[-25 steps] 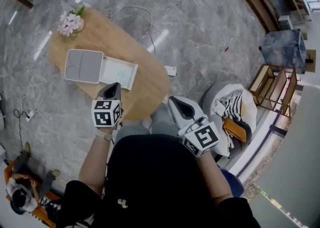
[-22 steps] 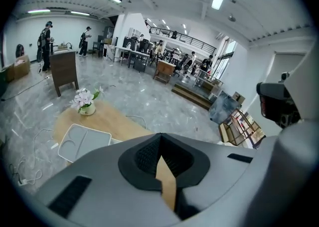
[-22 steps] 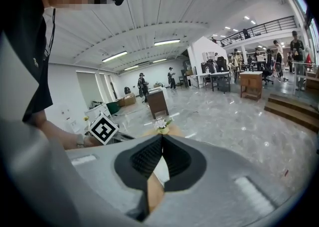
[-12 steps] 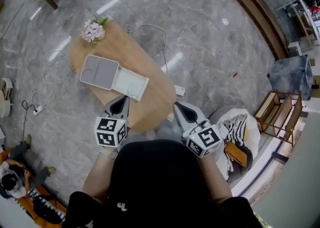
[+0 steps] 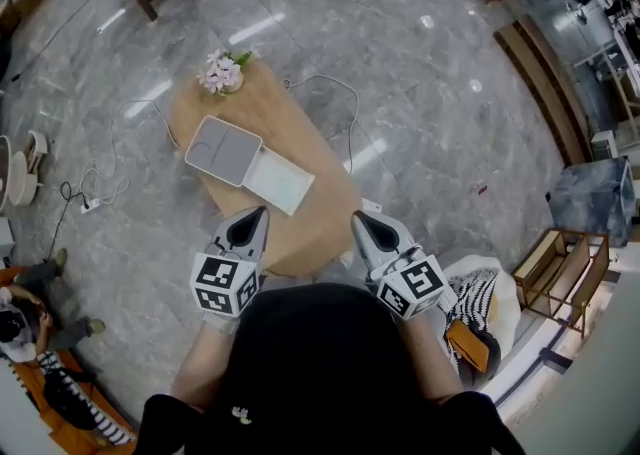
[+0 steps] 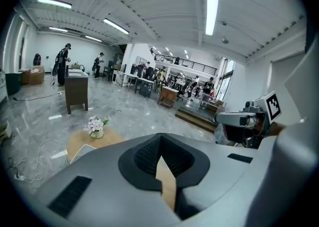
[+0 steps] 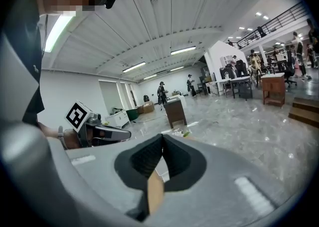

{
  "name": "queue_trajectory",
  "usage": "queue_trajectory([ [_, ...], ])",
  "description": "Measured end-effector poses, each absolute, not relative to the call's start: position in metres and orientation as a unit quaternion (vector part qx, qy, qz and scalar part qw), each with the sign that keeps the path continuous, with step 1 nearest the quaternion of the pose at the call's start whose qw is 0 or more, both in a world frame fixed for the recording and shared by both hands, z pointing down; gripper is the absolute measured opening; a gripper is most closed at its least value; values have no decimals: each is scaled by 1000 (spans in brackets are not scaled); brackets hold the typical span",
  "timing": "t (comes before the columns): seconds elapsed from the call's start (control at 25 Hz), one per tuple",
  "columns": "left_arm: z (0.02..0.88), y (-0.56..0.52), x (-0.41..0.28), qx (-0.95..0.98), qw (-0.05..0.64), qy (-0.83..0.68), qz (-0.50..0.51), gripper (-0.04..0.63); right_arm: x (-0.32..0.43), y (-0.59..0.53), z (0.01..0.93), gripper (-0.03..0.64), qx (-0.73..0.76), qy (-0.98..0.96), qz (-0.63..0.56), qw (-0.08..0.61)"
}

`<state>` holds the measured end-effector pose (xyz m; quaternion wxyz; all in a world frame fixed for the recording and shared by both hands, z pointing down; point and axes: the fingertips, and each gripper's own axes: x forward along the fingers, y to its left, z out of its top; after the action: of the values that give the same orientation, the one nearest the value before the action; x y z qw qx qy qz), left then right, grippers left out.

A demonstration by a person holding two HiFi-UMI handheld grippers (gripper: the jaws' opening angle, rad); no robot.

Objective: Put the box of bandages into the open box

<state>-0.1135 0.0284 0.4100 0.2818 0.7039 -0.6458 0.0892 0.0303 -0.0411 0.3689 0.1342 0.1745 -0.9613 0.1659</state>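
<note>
One open box [image 5: 250, 164], flowers [image 5: 222, 73] near it, oval wooden table [image 5: 325, 213], marble floor [image 5: 430, 93]

Wears black top [image 5: 320, 373]; grey left gripper [image 5: 258, 213], right gripper [image 5: 358, 217], each with marker cube [image 5: 225, 285]

Readable text: none in any view.
Left tongs [image 5: 257, 213]: the marker cube [image 5: 226, 283] on them bears black-and-white square patterns, with no letters or digits.
Right tongs [image 5: 357, 215]: the cube on them bears the same kind of square patterns, and nothing on it reads as text.
Open box [image 5: 223, 150]: plain pale faces, with no print that can be made out.
Black top [image 5: 300, 373]: a small pale mark low on the front, too small to read.
Hall beyond, in both gripper views: any signs or print there are too small and blurred to read.
</note>
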Motion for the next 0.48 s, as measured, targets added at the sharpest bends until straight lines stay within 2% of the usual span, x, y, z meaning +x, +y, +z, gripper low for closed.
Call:
queue_trajectory([
  [0.48,338,53,-124,692,209,-690,37,14,15,-34,318,-2,115,-980,130,99],
])
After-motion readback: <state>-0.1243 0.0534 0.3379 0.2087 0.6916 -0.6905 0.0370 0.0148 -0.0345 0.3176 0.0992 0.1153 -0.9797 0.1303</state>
